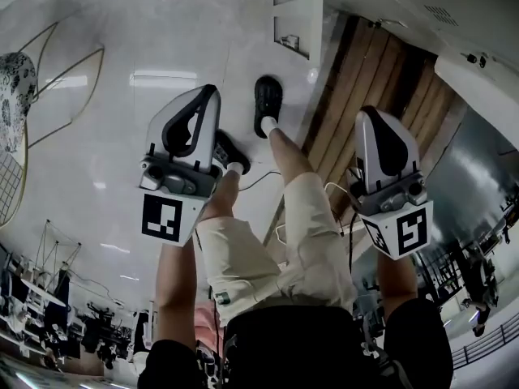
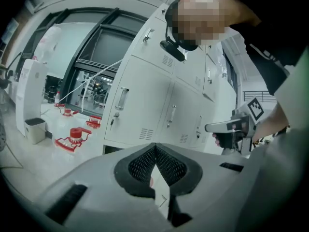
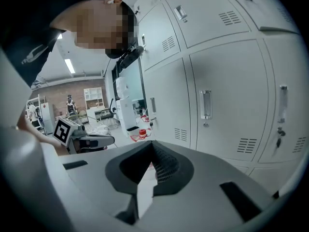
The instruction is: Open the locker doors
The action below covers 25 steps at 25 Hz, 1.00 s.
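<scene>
Pale grey metal locker doors, shut where clearly seen.
They stand in stacked rows, flush in their frames. Each carries an upright recessed handle, a small lock just below it, and a patch of vent slots near a lower corner.

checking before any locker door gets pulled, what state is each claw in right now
Left claw: closed, holding nothing.
Right claw: closed, holding nothing.

Matt grey metal lockers, glossy floor
</scene>
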Each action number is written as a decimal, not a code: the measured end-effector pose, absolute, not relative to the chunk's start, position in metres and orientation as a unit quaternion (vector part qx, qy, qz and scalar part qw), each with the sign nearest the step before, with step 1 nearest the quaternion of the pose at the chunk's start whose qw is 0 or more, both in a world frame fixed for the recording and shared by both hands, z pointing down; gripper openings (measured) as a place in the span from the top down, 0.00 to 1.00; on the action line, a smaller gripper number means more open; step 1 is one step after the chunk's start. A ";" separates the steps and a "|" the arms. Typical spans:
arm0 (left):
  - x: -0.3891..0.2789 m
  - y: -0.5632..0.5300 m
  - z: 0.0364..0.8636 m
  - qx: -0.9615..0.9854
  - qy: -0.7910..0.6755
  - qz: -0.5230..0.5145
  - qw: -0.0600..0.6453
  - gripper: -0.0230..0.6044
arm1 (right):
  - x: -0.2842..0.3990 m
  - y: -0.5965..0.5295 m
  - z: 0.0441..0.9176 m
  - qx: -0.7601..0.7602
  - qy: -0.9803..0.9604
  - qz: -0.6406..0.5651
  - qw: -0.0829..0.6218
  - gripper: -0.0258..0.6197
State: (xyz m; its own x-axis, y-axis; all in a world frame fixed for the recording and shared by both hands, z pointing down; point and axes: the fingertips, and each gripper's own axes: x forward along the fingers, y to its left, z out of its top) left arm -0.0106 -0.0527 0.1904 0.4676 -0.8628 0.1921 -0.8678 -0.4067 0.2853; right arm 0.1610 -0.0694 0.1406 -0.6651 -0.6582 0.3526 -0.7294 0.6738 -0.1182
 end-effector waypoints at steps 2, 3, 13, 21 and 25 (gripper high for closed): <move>-0.006 -0.046 0.159 0.842 -0.509 0.000 0.177 0.94 | 0.159 -0.064 0.114 0.382 -0.905 0.124 0.140 0.95; -0.003 -0.042 0.144 0.844 -0.506 -0.001 0.177 0.94 | 0.158 -0.062 0.102 0.382 -0.905 0.123 0.138 0.95; 0.012 0.000 0.016 0.855 -0.487 -0.008 0.178 0.94 | 0.156 -0.036 -0.014 0.398 -0.907 0.102 0.092 0.95; 0.003 0.051 -0.083 0.859 -0.482 -0.037 0.166 0.94 | 0.143 0.019 -0.103 0.423 -0.897 0.105 0.068 0.95; 0.001 0.077 -0.126 0.858 -0.480 -0.027 0.181 0.94 | 0.144 0.047 -0.142 0.435 -0.891 0.108 0.066 0.95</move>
State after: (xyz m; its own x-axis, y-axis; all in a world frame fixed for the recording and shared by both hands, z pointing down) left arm 0.0011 0.0774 -0.1257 0.5377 -0.8333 0.1280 -0.8139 -0.4734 0.3369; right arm 0.1441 0.0474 -0.1424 -0.6122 -0.7617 0.2121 -0.7903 0.5978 -0.1341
